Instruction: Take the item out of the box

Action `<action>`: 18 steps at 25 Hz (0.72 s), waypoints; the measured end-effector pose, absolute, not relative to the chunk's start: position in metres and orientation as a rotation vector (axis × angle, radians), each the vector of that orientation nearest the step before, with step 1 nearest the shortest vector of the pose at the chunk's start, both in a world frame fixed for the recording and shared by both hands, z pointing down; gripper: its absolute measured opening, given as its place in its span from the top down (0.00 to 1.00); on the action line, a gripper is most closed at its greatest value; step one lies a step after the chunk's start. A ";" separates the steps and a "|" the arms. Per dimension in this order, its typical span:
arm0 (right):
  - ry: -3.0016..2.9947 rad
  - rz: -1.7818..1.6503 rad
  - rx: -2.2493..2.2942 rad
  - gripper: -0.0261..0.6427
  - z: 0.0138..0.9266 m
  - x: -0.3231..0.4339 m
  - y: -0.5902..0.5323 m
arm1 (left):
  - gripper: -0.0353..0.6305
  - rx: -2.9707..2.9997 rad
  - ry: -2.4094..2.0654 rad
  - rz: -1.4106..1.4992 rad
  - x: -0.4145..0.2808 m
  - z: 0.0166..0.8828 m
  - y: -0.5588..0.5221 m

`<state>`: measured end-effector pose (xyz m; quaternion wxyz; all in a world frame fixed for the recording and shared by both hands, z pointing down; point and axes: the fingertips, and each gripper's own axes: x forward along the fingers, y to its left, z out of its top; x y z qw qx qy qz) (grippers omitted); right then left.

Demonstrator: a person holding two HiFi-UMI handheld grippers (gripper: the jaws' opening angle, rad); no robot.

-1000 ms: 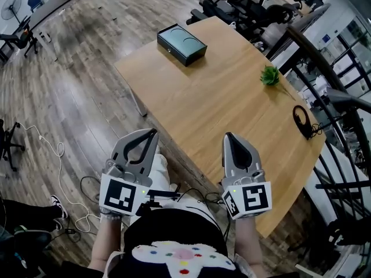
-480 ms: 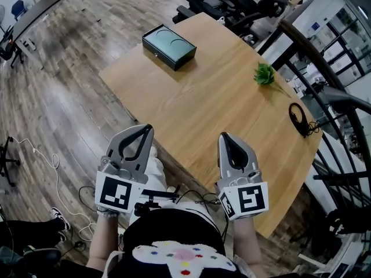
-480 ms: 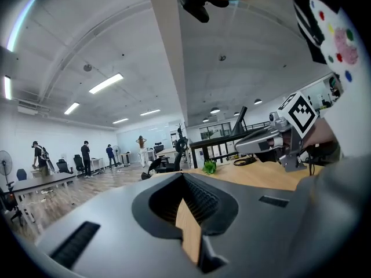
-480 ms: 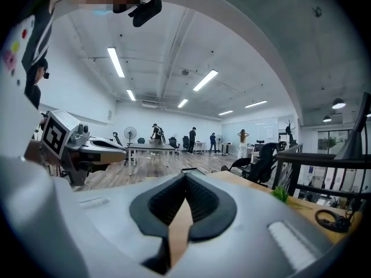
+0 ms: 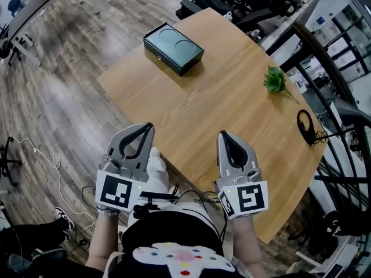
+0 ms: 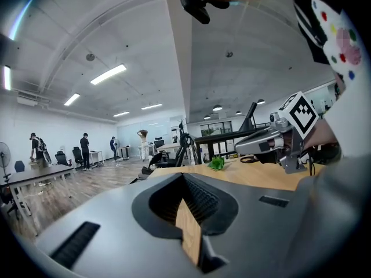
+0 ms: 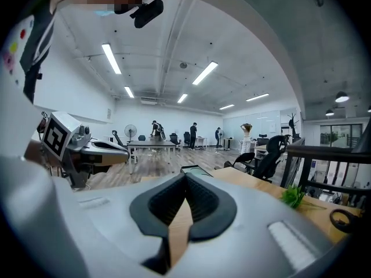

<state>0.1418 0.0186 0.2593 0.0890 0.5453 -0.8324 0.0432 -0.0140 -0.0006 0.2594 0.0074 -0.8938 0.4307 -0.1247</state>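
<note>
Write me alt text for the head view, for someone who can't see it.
Seen from above, a dark box sits at the far end of a wooden table. The left gripper and right gripper hover by its near edge, both shut and empty, far from the box.

On a light wooden table (image 5: pixel 232 109): a small green plant (image 5: pixel 275 80) near the right edge and, well apart from it along that same edge, black headphones (image 5: pixel 305 126) with a trailing cord. Beyond the far corner, black office chairs (image 5: pixel 232 2); to the right, a dark curved railing (image 5: pixel 336 77). To the left, on the grey-brown plank floor (image 5: pixel 64 97), a thin looping white cable (image 5: pixel 49 152).
</note>
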 end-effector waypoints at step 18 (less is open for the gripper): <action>-2.410 0.222 1.575 0.95 0.317 0.107 -0.105 | 0.94 -2.836 1.255 -0.507 -0.035 0.313 -0.139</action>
